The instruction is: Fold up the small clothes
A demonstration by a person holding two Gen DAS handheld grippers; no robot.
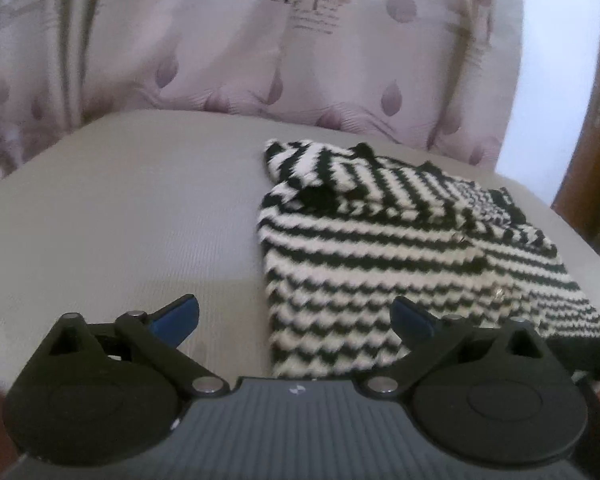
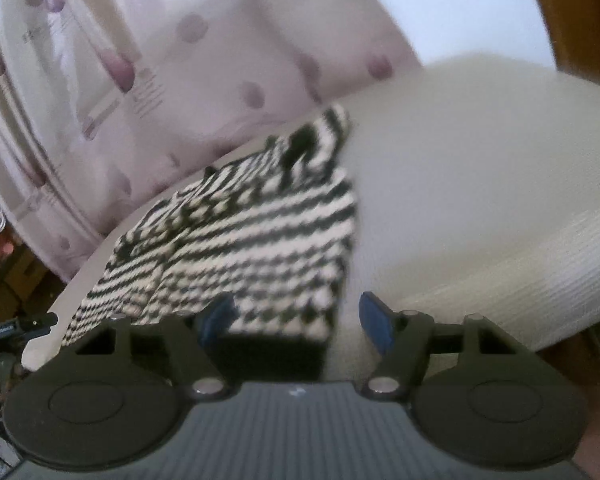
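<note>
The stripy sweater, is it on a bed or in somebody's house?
Probably a room at home: the stripy sweater lies on a pale cushioned seat, with a pink patterned curtain behind it. I can't tell whether it's a bed.

Work surface: a pale beige cushioned seat [image 1: 120, 216] with a fine ribbed weave; in the right wrist view it reads almost white [image 2: 480, 184] and curves down at its near right edge.
Far backdrop: a pinkish-white curtain [image 1: 204, 64] hangs in soft folds just behind the seat, patterned with mauve drop shapes and some small dark lettering too blurred to read.
Wall: a plain pale wall [image 1: 540, 60] shows on the far right, brightly lit.
Woodwork: dark brown wooden furniture [image 1: 592, 168] stands at the right edge.
Left side: cluttered items [image 2: 0, 264] low on the left, indistinct.
Light: soft, even daylight; the right wrist view is motion-blurred.
</note>
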